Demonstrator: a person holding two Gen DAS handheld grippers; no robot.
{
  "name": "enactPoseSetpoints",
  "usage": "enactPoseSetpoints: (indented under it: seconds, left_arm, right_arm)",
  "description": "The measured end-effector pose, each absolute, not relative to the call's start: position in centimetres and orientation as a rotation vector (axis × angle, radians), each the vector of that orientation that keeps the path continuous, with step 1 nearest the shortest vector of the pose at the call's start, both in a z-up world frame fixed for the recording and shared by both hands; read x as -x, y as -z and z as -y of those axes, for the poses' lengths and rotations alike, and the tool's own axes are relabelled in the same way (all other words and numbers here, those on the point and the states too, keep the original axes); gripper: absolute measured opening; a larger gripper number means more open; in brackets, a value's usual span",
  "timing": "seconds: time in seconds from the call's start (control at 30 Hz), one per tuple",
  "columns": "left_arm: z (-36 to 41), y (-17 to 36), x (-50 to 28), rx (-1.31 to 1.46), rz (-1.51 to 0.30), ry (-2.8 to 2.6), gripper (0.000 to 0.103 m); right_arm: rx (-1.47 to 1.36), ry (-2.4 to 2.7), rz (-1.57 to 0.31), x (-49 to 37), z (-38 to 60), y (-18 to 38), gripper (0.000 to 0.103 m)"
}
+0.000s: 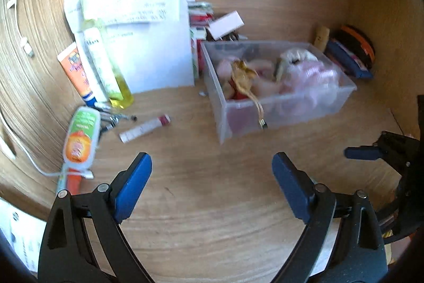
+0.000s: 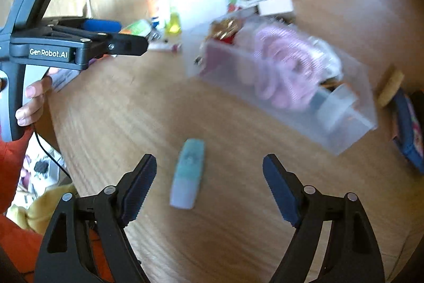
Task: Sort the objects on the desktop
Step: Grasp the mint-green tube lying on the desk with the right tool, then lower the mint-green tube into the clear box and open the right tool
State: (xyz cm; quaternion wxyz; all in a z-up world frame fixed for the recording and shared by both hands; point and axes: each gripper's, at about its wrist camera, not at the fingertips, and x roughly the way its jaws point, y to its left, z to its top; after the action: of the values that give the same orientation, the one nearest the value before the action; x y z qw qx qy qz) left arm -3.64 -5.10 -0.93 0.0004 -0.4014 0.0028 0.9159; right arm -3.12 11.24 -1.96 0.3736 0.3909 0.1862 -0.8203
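Observation:
A clear plastic bin [image 1: 278, 108] holds pink plastic, peel scraps and other bits; it also shows in the right wrist view [image 2: 304, 118]. A pale blue-green highlighter-like stick [image 2: 187, 174] lies on the wooden desk just ahead of my right gripper [image 2: 209, 177], which is open and empty. My left gripper [image 1: 212, 177] is open and empty over bare desk, in front of the bin. A small white tube with a dark red cap [image 1: 144, 128] lies left of the bin. The left gripper appears at the left of the right wrist view [image 2: 106, 41].
Tubes and bottles [image 1: 92, 70] lean against a white paper box [image 1: 156, 44] at back left. An orange-green bottle [image 1: 80, 137] and white cable [image 1: 23, 44] lie left. Booklets [image 1: 201, 15], a dark blue case [image 1: 347, 57] and a cork [image 1: 322, 37] sit behind the bin.

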Motion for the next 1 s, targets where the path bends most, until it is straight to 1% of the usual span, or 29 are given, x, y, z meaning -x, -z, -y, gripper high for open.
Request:
enactPoseSetpoints:
  seconds: [0.03,0.07,0.1,0.13,0.17,0.2,0.23,0.3,0.33,0.37,0.4,0.47,0.5,0.57,0.6,0.73,0.9,1.0]
  left_arm:
    - [4.9,1.2,3.4,1.259,-0.011,-2.871,0.093]
    - [4.5,1.6,3.2,1.253,-0.013,-2.863,0.093]
    - [4.2,1.8,3.1,1.251,-0.018,-2.857,0.093]
    - [3.9,2.1,3.0,1.250,-0.027,-2.853,0.090]
    - [3.4,2.4,2.9,1.249,-0.038,-2.845,0.085]
    - [3.0,2.7,2.9,1.253,-0.048,-2.829,0.081]
    - [2.7,2.9,2.9,1.260,-0.054,-2.814,0.077]
    - [2.1,3.4,2.9,1.267,-0.059,-2.789,0.076]
    - [1.9,3.6,2.9,1.269,-0.060,-2.779,0.074]
    - [1.7,3.9,2.8,1.272,-0.058,-2.765,0.067]
    - [1.5,4.1,2.8,1.277,-0.055,-2.750,0.064]
    - [1.2,4.6,2.8,1.288,-0.042,-2.727,0.054]
    - [1.0,4.9,2.9,1.298,-0.031,-2.711,0.053]
    - [0.8,5.5,3.0,1.316,-0.020,-2.686,0.042]
    - [0.6,5.8,3.1,1.329,-0.021,-2.674,0.040]
    - [0.1,6.3,3.2,1.345,-0.029,-2.663,0.023]
    - [-0.2,5.8,3.3,1.318,-0.041,-2.682,0.022]
    - [-0.2,5.2,3.6,1.300,-0.033,-2.690,0.022]
  right_arm:
    - [-1.009,2.088,-0.484,2.9,-11.1,2.4,0.068]
    - [-1.019,2.075,-0.488,2.7,-11.0,2.7,0.059]
    - [-1.032,2.065,-0.490,2.7,-10.9,3.1,0.053]
    - [-1.044,2.057,-0.491,2.7,-10.9,3.4,0.051]
    - [-1.053,2.049,-0.493,2.6,-10.8,3.7,0.047]
    - [-1.058,2.047,-0.493,2.6,-10.8,4.0,0.044]
    - [-1.064,2.037,-0.489,2.6,-10.8,4.2,0.042]
    - [-1.077,2.008,-0.467,2.7,-10.8,4.5,0.036]
    - [-1.083,2.008,-0.473,2.7,-10.6,4.7,0.034]
    - [-1.071,2.024,-0.494,2.7,-10.5,4.8,0.028]
    - [-1.069,2.032,-0.507,2.8,-10.4,4.8,0.023]
    - [-1.073,2.034,-0.502,2.9,-10.4,4.7,0.023]
    - [-1.077,2.034,-0.484,3.2,-10.5,4.7,0.023]
    - [-1.080,2.036,-0.473,3.6,-10.6,4.7,0.023]
    - [-1.079,2.047,-0.466,3.8,-10.7,4.6,0.023]
    - [-1.066,2.069,-0.425,4.3,-11.4,3.9,0.023]
    - [-1.028,2.105,-0.303,5.0,-13.6,1.5,0.023]
    - [-0.996,2.163,-0.262,5.6,-15.1,0.0,0.023]
